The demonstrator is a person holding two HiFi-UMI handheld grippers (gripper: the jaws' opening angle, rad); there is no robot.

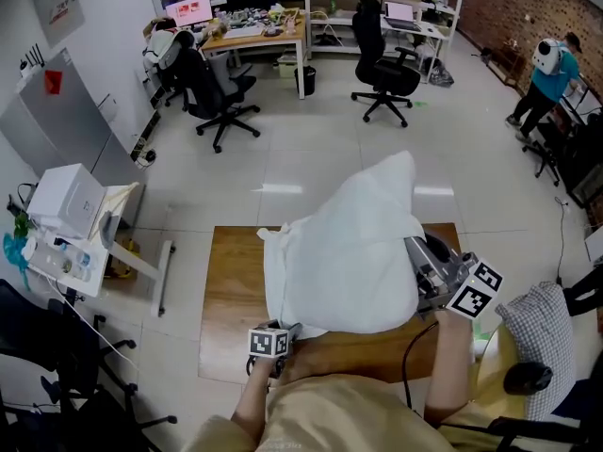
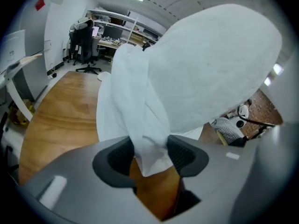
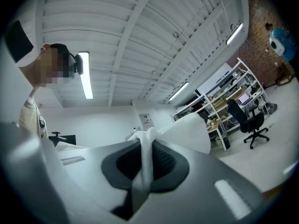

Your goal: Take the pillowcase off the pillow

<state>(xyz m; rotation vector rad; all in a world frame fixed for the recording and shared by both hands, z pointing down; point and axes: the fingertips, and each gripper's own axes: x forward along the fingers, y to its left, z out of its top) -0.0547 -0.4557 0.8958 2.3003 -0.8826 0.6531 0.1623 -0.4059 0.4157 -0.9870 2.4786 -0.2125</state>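
Note:
A white pillow in its white pillowcase (image 1: pixel 349 252) is held up over the wooden table (image 1: pixel 231 290), its far end tilted upward. My left gripper (image 1: pixel 287 332) is at the near lower edge, by my body. In the left gripper view the jaws of the left gripper (image 2: pixel 150 155) close on a hanging fold of the pillowcase (image 2: pixel 140 106), with the bulging pillow (image 2: pixel 210 69) above. My right gripper (image 1: pixel 421 264) is at the pillow's right side. In the right gripper view the right gripper (image 3: pixel 145 164) pinches a thin bunch of white fabric (image 3: pixel 147 141).
Two black office chairs (image 1: pixel 219 92) (image 1: pixel 384 69) and cluttered desks (image 1: pixel 254 31) stand at the back. A white printer on a cart (image 1: pixel 66 201) is at the left. A checked cushion (image 1: pixel 539 332) lies at the right. A person (image 1: pixel 551 73) stands far right.

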